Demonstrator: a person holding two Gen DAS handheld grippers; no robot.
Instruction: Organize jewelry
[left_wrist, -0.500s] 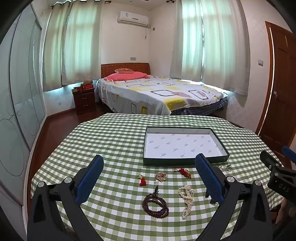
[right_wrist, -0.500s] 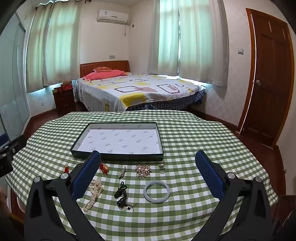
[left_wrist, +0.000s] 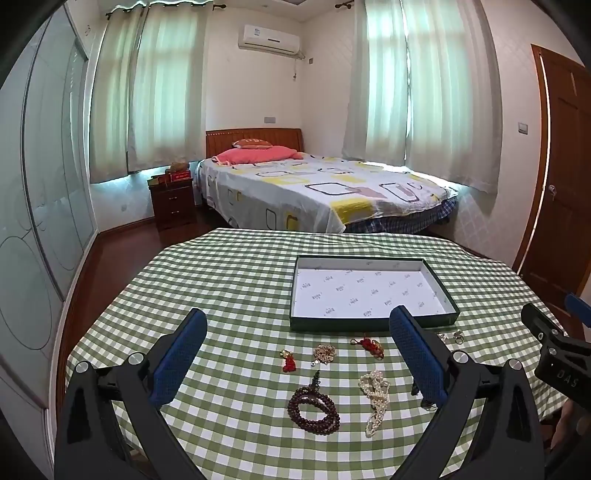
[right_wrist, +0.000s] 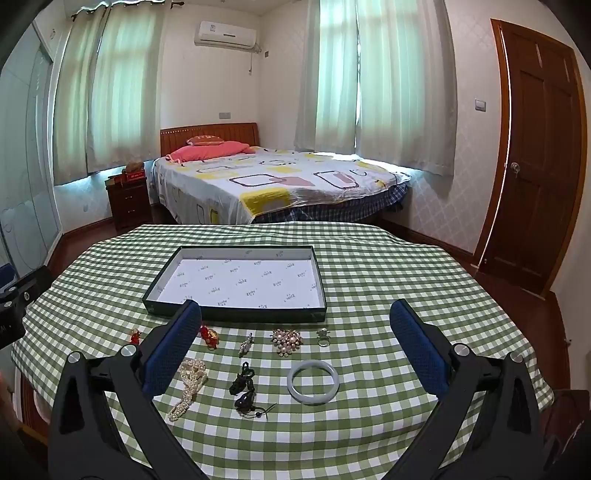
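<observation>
Left wrist view, left to right: the left gripper (left_wrist: 295, 350) hangs above the near edge of the tabletop (left_wrist: 229, 280) with its jaws spread wide and nothing between the blue pads. Under the gap lie a small red charm (left_wrist: 289, 362), a gold cluster (left_wrist: 324, 353), a red tasselled piece (left_wrist: 370, 345), a dark bead bracelet (left_wrist: 314, 410) and a pearl strand (left_wrist: 375, 397). The right-hand finger hides a dark piece just beyond the pearls, and small silver bits (left_wrist: 450, 336) show past it. A dark green tray (left_wrist: 369, 325) with white lining stands behind the jewellery, toward the tabletop's far right part, with nothing in it. The other gripper's black body shows at the right border.

Right wrist view: the right gripper (right_wrist: 295, 343) is likewise wide apart and holds nothing, above the near edge. Its left finger covers part of the pearl strand (right_wrist: 188, 387) and stands in front of the red pieces (right_wrist: 209, 335). Between the fingers, from the left, lie a small silver pendant (right_wrist: 245, 344), a black corded piece (right_wrist: 244, 387), a pearl brooch (right_wrist: 286, 341), a pale bangle (right_wrist: 313, 380) and a ring (right_wrist: 322, 336), all apart from one another in front of the tray (right_wrist: 236, 314), whose near wall is just behind them.

Beyond the table stand a bed (right_wrist: 280, 184), a nightstand (right_wrist: 127, 199) and a wooden door (right_wrist: 535, 155).
</observation>
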